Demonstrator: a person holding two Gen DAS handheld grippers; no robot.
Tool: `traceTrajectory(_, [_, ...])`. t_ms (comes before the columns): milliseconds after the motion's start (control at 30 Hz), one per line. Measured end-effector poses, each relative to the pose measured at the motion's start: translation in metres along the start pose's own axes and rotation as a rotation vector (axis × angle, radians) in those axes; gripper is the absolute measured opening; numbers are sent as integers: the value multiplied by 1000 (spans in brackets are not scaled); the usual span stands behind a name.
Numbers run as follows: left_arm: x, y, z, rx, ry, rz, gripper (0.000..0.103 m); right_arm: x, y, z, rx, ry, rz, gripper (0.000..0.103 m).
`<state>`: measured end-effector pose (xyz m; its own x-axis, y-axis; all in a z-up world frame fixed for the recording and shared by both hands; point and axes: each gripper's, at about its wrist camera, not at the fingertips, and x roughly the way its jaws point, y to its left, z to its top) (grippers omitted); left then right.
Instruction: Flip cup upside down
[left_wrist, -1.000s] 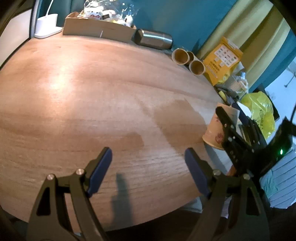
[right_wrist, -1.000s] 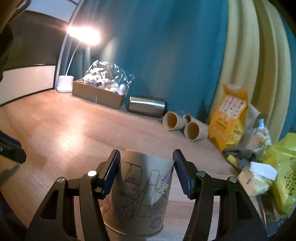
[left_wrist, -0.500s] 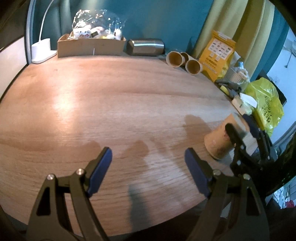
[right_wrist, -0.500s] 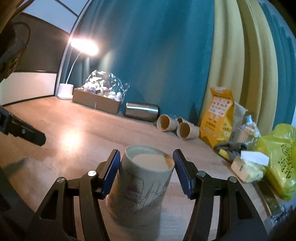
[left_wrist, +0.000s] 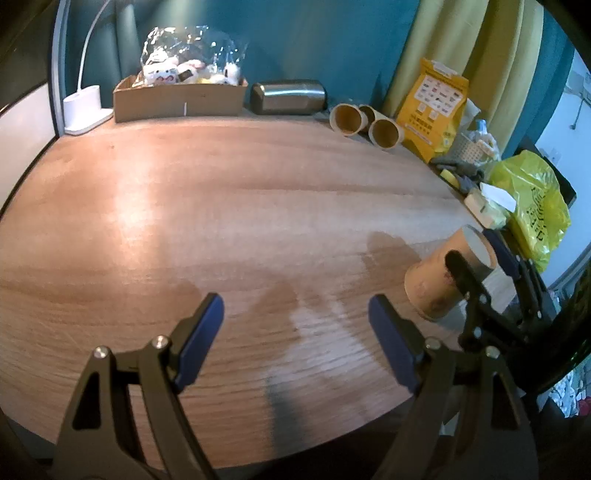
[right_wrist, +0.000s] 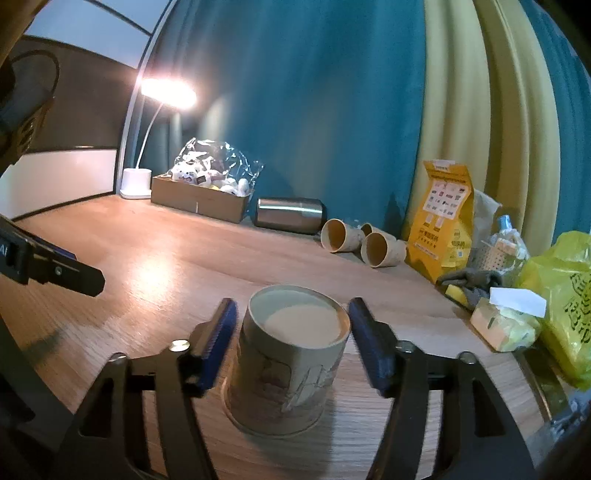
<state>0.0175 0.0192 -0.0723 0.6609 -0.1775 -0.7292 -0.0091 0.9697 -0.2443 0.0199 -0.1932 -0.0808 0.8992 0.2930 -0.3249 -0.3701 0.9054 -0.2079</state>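
A printed paper cup (right_wrist: 288, 365) stands upside down on the wooden table (right_wrist: 166, 266), base up, rim on the wood. My right gripper (right_wrist: 290, 345) is open, its blue pads a little apart from the cup on both sides. In the left wrist view the cup (left_wrist: 439, 284) stands at the table's right edge with the right gripper (left_wrist: 480, 258) around it. My left gripper (left_wrist: 295, 332) is open and empty above the table's front. One of its fingers (right_wrist: 55, 271) shows at the left of the right wrist view.
At the back stand a cardboard box of wrapped toys (left_wrist: 181, 92), a white lamp base (left_wrist: 85, 109), a lying steel flask (left_wrist: 288, 96), lying paper cups (left_wrist: 365, 123) and an orange bag (left_wrist: 436, 107). A yellow plastic bag (left_wrist: 532, 206) and tissues lie at the right.
The right gripper set the cup down on its rim and opened its jaws off it. The left gripper drew back and tilted up, showing more of the table.
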Motion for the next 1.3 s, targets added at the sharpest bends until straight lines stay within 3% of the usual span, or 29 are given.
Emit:
traceTrajectory(133, [-6, -4, 2, 8, -15, 9, 82, -2, -1, 9, 29, 19, 26, 80])
traceTrajectory(433, [-35, -23, 11, 38, -83, 5, 82, -15, -21, 48, 134, 119, 61, 80])
traceTrajectory(800, [-75, -56, 14, 79, -150, 2, 82, -62, -42, 79, 148, 97, 22, 80])
traceTrajectory(1300, [-132, -97, -1, 145, -243, 15, 82, -124, -63, 89, 201, 88, 11, 80])
